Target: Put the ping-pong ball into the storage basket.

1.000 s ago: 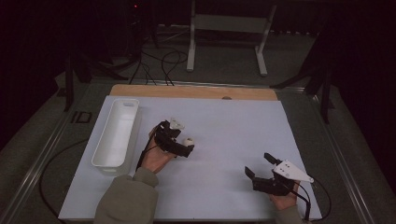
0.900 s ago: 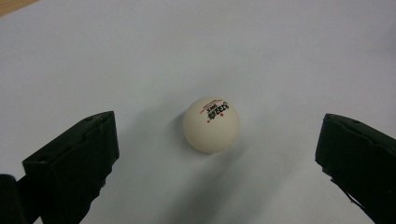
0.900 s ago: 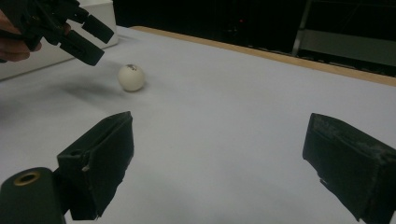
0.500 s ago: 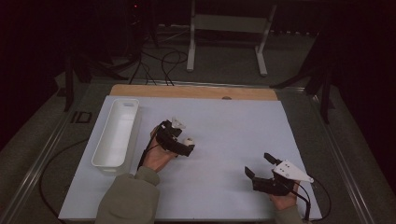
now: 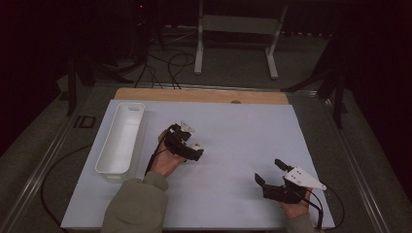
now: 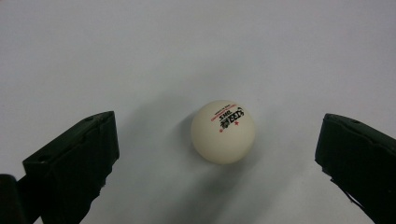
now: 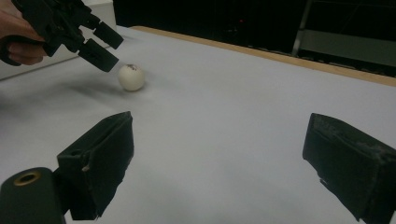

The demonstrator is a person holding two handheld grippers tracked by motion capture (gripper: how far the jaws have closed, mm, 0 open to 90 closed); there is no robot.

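Note:
A white table-tennis ball with small red and black print rests on the white table sheet. It lies between the wide-apart jaws of my left gripper, touching neither. In the high view a hand holds that left gripper tilted down at the table's middle left. The right gripper view shows the ball just beyond the left gripper's black jaws. My right gripper sits low near the front right, open, with nothing between its jaws.
A long white tray lies along the left side of the sheet, left of the left hand. A wooden strip borders the table's far edge. Cables and a metal stand are on the dark floor beyond.
The left hand and its gripper have shifted only slightly. The right gripper has stayed where it was.

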